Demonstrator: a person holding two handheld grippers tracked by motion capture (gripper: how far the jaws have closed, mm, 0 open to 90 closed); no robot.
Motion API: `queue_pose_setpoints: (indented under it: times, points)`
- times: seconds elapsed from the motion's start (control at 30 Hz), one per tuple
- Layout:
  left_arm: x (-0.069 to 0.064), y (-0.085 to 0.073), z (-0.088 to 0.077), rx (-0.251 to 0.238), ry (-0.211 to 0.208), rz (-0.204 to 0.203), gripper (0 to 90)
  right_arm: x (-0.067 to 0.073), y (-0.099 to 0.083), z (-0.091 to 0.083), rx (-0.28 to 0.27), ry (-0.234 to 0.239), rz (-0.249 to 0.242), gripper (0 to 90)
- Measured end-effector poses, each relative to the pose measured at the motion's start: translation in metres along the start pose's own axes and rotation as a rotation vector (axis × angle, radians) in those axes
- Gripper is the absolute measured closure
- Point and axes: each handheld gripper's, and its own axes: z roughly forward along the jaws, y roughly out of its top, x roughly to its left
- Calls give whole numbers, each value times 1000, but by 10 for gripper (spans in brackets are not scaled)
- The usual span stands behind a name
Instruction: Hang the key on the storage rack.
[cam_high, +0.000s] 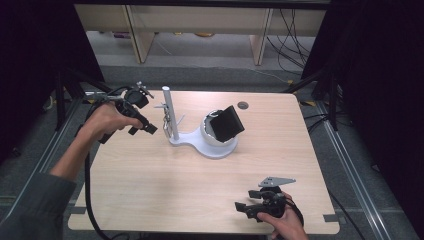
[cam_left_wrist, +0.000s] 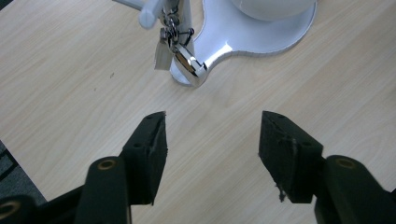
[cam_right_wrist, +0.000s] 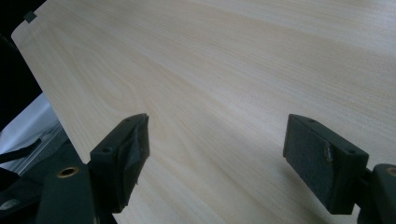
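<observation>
Dangling off stand post (cam_left_wrist: 150, 11), keyring (cam_left_wrist: 180, 51): top cropped.

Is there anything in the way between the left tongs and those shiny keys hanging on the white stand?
Nothing visible. The left tongs stand open and empty, aimed at the keys hanging on the white stand; between them there is bare table. The bowl with the black wallet sits off to the side.
</observation>
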Motion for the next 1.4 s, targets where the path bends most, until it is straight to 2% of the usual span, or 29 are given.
queue_pose_setpoints:
  times: [0.1, 0.13, 0.23, 0.27, 0.3, 0.33, 0.4, 0.47, 0.5, 0.53, 0.6, 0.63, 0.77, 0.83, 0.87, 0.9, 0.93, 0.97, 1.03, 1.07, 1.1, 1.13, 1.2, 1.23, 1.27, 1.3, 1.4]
  points:
    - [-2, -7, 1, -3, -22, 1, 375, 0, 0, 1, 0, 0, -4, 234]
    - [-4, -10, 1, -12, -22, -12, 361, 0, 0, 1, -2, -6, -3, 234]
    - [-6, -17, 2, -15, -38, -2, 345, -2, 1, 1, -5, -9, 1, 234]
    - [-7, -20, 2, -20, -35, -1, 340, -3, 1, 3, -9, 15, 1, 234]
    - [-8, -21, 1, -17, -37, 2, 333, 3, 1, 1, 15, 25, 66, 233]
    - [-9, -23, 1, -20, -39, 3, 331, 1, 1, 1, -3, -8, 31, 234]
    - [-10, -26, 1, -20, -48, 11, 318, 1, 1, 2, 3, 14, 20, 233]
    - [-14, -29, 1, -24, -44, 17, 313, 1, 1, 2, -1, 8, 19, 233]
    - [-16, -31, 2, -26, -44, 16, 304, -1, 2, 1, -16, -11, -22, 233]
    - [-18, -33, 2, -25, -46, 28, 294, -1, 2, 1, -14, -9, -25, 233]
    - [-22, -38, 3, -28, -57, 27, 284, -1, 2, 1, -12, -17, -23, 232]
    - [-23, -40, 3, -23, -58, 44, 283, 1, 2, 1, -6, -4, 3, 233]
    - [-31, -49, 5, -39, -79, 58, 274, 2, 2, 1, -9, 5, 14, 232]
    - [-34, -53, 7, -41, -80, 72, 263, 3, 2, 0, -12, -5, 7, 230]
    - [-36, -55, 9, -42, -83, 78, 259, 1, 2, 0, -22, -15, -21, 230]
    - [-38, -57, 10, -52, -90, 70, 259, 1, 2, 1, -23, -9, -19, 230]
    - [-40, -59, 12, -54, -94, 77, 259, 1, 2, 1, -22, -7, -14, 229]
    - [-42, -61, 13, -55, -97, 83, 255, 4, 2, 1, -24, 3, 32, 229]
    - [-45, -64, 17, -60, -104, 90, 253, 3, 2, 1, -29, 5, 22, 228]
    - [-49, -67, 21, -63, -109, 99, 241, 0, 3, 1, -35, -7, -15, 224]
    - [-51, -68, 23, -70, -112, 98, 236, 0, 3, 0, -34, -18, -15, 222]
    - [-52, -69, 24, -70, -118, 107, 230, 2, 3, 0, -35, 5, 18, 217]
    - [-55, -71, 27, -80, -135, 112, 229, 3, 3, 0, -44, 7, 31, 213]
    - [-57, -73, 29, -81, -138, 116, 229, 3, 3, -1, -41, 2, 29, 211]
    - [-59, -74, 31, -86, -141, 116, 229, 3, 3, 0, -50, 21, 33, 210]
    - [-62, -76, 34, -90, -147, 124, 229, 1, 3, -1, -64, 10, 12, 209]
    - [-67, -79, 39, -93, -151, 133, 229, 2, 3, -1, -64, 10, 21, 207]
